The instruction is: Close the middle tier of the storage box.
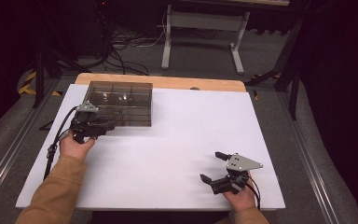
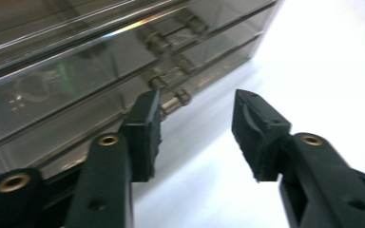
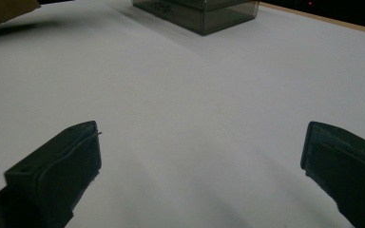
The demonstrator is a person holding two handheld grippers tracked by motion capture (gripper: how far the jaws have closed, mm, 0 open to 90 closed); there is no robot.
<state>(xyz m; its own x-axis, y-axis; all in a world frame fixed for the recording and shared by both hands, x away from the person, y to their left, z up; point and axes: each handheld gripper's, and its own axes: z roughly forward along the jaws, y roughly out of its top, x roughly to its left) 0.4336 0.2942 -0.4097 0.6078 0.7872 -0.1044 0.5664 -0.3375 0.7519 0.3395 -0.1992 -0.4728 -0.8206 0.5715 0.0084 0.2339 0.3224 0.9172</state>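
A smoky see-through plastic box [image 1: 119, 102] with inner compartments sits at the back left of the white table top [image 1: 182, 140]. My left gripper [image 1: 103, 129] lies at the box's near left corner, pointing right along its front wall. In the left gripper view its jaws [image 2: 197, 126] stand apart with only white table between them, and the left one sits close to the box wall [image 2: 76, 85] and its small metal hinges [image 2: 168, 80]. My right gripper [image 1: 211, 166] rests near the front right of the table, open and holding nothing [image 3: 202, 156]. The box [image 3: 199, 12] lies far ahead of it.
A wooden strip [image 1: 168, 82] edges the table's far side. Beyond it, on the grey floor, stand a white desk frame [image 1: 200, 37] and loose cables [image 1: 121, 51]. Metal rails run along both sides of the table. An orange sleeve [image 1: 58, 186] comes in at the lower left.
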